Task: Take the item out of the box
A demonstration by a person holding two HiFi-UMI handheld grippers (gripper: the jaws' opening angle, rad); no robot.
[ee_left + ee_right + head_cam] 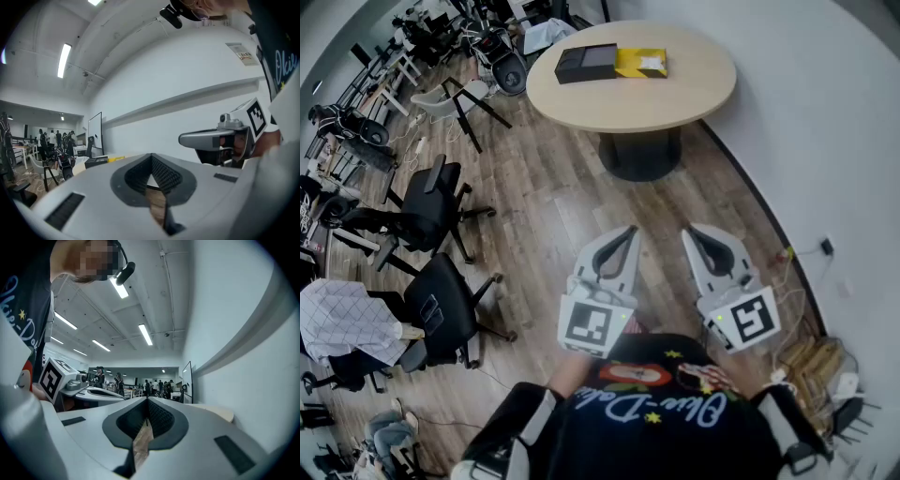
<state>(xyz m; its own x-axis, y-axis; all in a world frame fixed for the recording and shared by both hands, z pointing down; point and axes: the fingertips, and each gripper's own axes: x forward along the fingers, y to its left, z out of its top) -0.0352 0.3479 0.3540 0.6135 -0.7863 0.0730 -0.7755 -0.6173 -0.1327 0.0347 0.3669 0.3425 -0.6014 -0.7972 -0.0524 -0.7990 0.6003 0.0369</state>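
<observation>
The room is wood floor (544, 187), with chairs (431, 206) down the left of the frame and a curved white wall on the right. My left tool (628, 232) and right tool (693, 232) sit low at centre frame, just beside each other and close to the person's chest. Both are clenched tip to tip on nothing, and only floor shows through the gap behind the tips. I judge they are tucked in and closed because the work is out of reach.

The round tabletop (675, 98) at the top of the frame is well apart from them. It carries the dark box (586, 63), with a yellow piece (640, 63) touching its right side. I cannot tell whether that piece is a lid, a flap or the item. The box's inside is not visible, and both gripper views are mostly blocked by tool bodies.
</observation>
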